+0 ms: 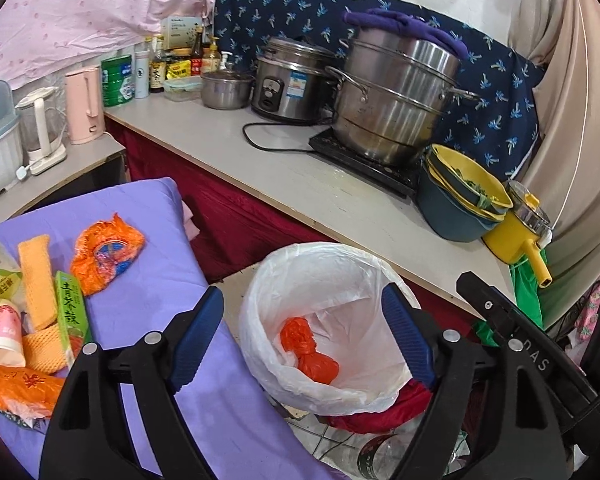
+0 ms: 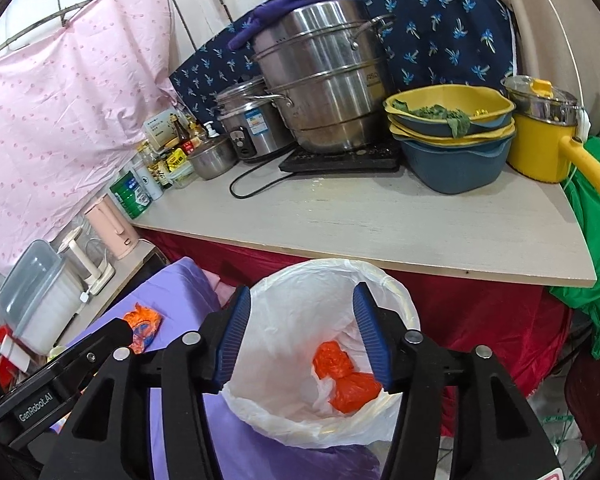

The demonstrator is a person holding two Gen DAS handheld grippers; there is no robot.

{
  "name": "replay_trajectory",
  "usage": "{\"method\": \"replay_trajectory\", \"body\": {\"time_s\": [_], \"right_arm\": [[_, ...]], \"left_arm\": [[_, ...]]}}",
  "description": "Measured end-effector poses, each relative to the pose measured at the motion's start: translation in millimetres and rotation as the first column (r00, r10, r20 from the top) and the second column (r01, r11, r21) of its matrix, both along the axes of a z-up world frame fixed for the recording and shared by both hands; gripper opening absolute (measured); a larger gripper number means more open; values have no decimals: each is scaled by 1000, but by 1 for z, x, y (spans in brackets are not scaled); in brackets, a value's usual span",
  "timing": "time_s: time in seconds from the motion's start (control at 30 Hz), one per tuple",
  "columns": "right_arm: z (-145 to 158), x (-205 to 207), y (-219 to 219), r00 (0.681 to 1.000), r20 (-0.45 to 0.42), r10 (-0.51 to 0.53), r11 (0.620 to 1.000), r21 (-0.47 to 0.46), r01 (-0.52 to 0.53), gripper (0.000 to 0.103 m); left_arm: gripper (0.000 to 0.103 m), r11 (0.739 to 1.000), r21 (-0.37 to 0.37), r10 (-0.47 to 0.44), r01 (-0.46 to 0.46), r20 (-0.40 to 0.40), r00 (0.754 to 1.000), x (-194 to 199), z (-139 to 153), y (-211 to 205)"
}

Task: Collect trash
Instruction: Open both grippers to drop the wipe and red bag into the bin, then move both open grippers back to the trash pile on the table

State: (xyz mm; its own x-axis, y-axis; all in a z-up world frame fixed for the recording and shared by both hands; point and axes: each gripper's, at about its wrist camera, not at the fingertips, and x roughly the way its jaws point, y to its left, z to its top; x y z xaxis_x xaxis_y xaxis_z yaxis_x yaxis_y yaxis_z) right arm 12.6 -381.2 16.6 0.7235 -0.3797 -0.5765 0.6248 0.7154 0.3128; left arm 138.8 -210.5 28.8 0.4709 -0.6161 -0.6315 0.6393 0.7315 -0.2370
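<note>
A bin lined with a white bag stands on the floor between the purple-covered surface and the counter. An orange bag lies inside it. My left gripper is open and empty above the bin's near rim. My right gripper is open and empty over the bin. On the purple cloth lie a crumpled orange wrapper, a green box, orange foam nets, a pink cup and another orange bag.
The counter holds a steel steamer pot, a rice cooker, stacked blue and yellow basins, a yellow pot and bottles. A pink kettle stands at left. The right gripper's body is at right.
</note>
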Motion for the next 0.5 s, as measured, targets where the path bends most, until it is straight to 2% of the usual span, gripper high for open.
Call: {"method": "replay_trajectory", "body": {"time_s": [0.27, 0.5], "right_arm": [[20, 13, 42, 998, 8, 69, 997, -47, -68, 58], [23, 35, 90, 987, -5, 161, 986, -51, -161, 58]], "left_arm": [[80, 993, -17, 115, -115, 16, 993, 6, 14, 56], [80, 962, -9, 274, -273, 7, 962, 19, 16, 127]]}}
